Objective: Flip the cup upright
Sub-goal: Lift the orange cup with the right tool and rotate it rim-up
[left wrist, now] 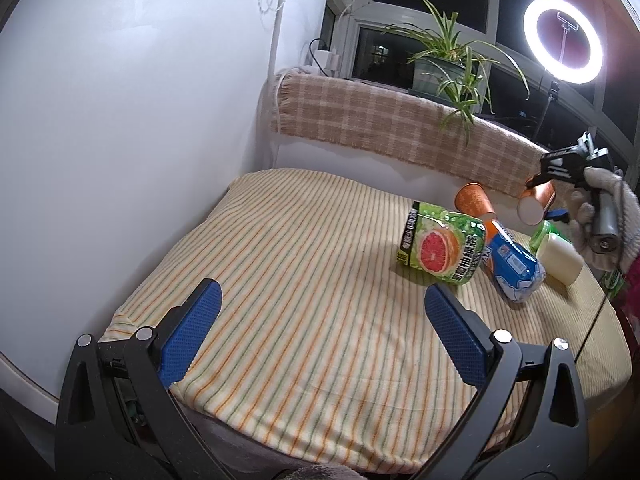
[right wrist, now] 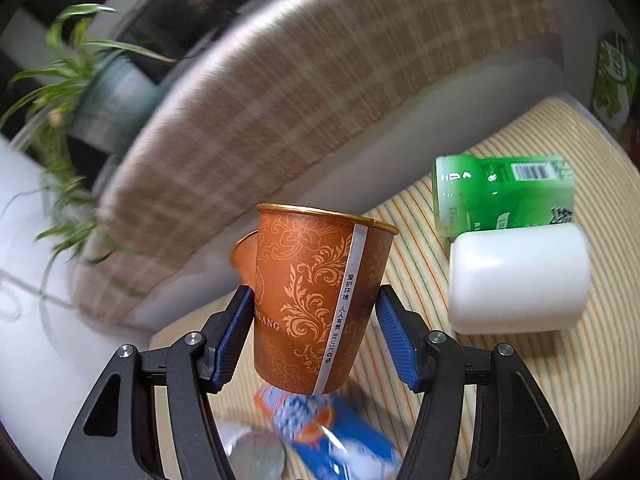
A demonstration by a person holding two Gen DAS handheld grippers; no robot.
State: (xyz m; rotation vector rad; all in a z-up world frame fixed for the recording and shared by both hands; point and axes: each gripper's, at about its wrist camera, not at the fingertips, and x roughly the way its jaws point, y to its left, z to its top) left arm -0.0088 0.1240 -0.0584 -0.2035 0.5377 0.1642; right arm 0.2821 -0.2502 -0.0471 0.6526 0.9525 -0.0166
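My right gripper is shut on an orange patterned paper cup, held in the air above the striped table. In the left wrist view this cup hangs tilted with its white base toward the camera, under the right gripper at the far right. A second orange cup lies on its side on the cloth behind the bottles; its rim shows behind the held cup. My left gripper is open and empty, low over the near part of the table.
A striped cloth covers the table. A green grapefruit pack, a blue bottle, a white cylinder and a green bottle lie at the right. A plaid-covered ledge, a potted plant and a ring light stand behind.
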